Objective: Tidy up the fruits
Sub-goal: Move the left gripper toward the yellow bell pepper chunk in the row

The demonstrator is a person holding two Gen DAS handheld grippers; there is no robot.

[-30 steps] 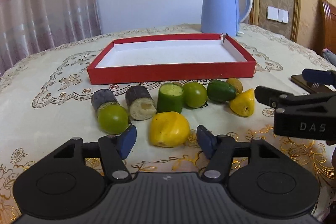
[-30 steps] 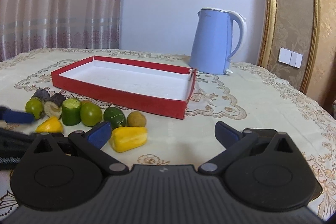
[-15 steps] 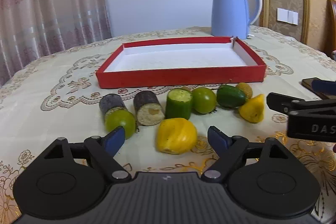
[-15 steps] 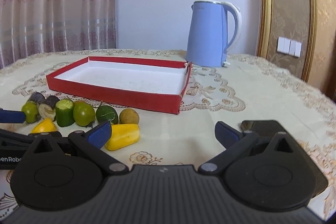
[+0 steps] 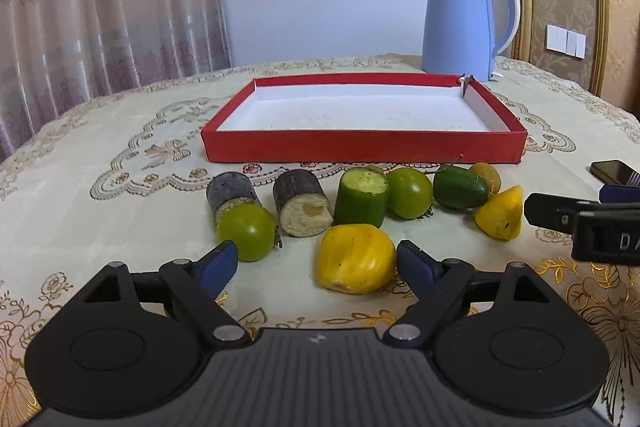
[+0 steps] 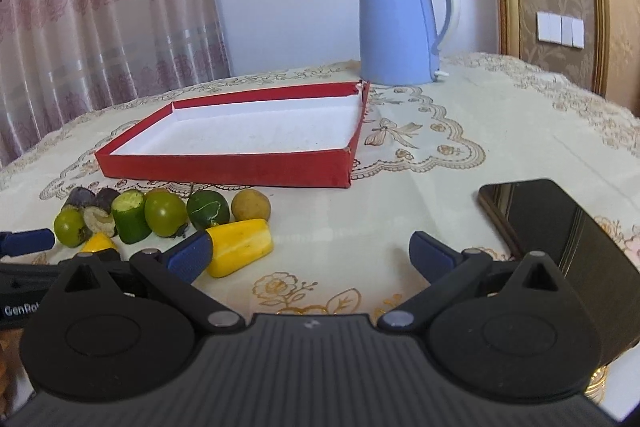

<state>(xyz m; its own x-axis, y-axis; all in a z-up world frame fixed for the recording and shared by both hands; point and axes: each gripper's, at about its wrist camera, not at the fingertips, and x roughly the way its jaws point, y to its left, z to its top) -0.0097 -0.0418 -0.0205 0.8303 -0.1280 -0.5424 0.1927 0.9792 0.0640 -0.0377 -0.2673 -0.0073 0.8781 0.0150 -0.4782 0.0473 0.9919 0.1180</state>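
Note:
Several fruit pieces lie in a row in front of a red tray (image 5: 360, 147) with a white floor and nothing in it. My left gripper (image 5: 318, 265) is open, low over the cloth. A big yellow fruit (image 5: 354, 259) lies between its pads, close against the right pad. Behind it are two dark cane pieces (image 5: 302, 203), a green round fruit (image 5: 246, 231), a cut green piece (image 5: 362, 195) and a yellow wedge (image 5: 500, 213). My right gripper (image 6: 312, 255) is open, and that yellow wedge (image 6: 240, 247) sits just beside its left pad.
A blue kettle (image 5: 460, 27) stands behind the tray's right corner. A black phone (image 6: 552, 223) lies on the cloth right of my right gripper. A curtain hangs at the back left. The embroidered tablecloth (image 6: 460, 155) covers the round table.
The left jaws have spread wider around the big yellow fruit. The right gripper has rolled and edged in, so the phone now shows on its right and the yellow wedge sits nearer its left pad.

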